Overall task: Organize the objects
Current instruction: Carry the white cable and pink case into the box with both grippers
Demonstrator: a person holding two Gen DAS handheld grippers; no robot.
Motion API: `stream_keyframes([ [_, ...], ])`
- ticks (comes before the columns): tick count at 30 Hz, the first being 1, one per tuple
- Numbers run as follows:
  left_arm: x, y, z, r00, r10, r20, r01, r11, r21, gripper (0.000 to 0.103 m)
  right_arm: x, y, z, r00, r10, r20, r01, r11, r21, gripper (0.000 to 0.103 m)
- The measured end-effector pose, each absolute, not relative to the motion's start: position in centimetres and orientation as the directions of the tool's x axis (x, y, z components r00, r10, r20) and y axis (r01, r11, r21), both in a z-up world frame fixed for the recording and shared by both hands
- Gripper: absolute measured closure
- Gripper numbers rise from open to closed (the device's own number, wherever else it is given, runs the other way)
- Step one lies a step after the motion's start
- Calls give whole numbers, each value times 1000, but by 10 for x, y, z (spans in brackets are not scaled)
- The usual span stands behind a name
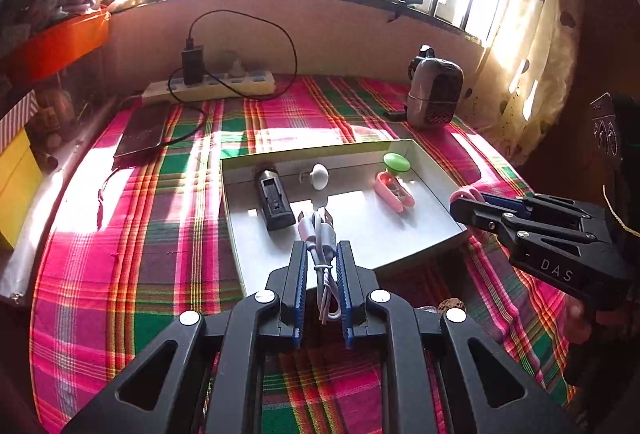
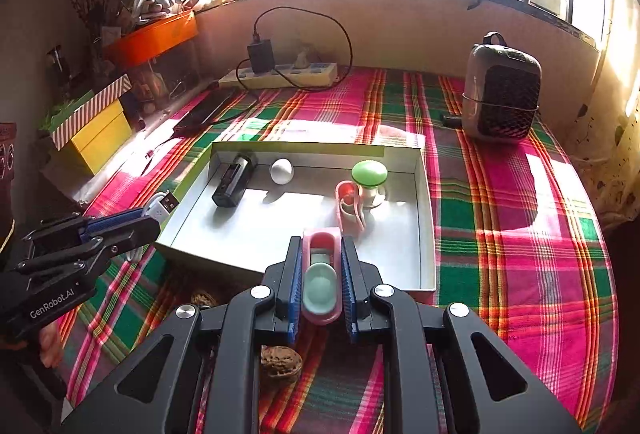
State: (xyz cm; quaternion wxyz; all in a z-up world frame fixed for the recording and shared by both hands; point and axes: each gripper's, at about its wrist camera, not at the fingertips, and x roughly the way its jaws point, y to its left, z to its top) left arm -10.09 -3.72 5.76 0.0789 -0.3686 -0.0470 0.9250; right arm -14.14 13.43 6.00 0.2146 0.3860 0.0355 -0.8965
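Your left gripper (image 1: pixel 322 254) pinches one white USB cable (image 1: pixel 320 234); your right gripper (image 2: pixel 320 254) pinches one pink case (image 2: pixel 322 274), both above tray (image 2: pixel 426 218) front edge. Tray holds four items; two walnuts (image 2: pixel 281 362) on cloth.

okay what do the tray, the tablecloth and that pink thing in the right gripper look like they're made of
Tray: probably cardboard, a shallow box lid with thin folded walls and a matte pale inside.
Tablecloth: woven fabric, a pink, green and red plaid with soft creases.
Pink holder, clamped in the right gripper: looks like moulded plastic, smooth, rounded and slightly glossy, with a pale green insert.
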Motion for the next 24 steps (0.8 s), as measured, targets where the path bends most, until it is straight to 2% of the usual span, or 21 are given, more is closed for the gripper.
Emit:
stream_keyframes([
  [24,-178,-27,30,-656,224,-721,-143,-974,-174,90,-235,97,32,-515,-389,-764,443,-884,151,85],
])
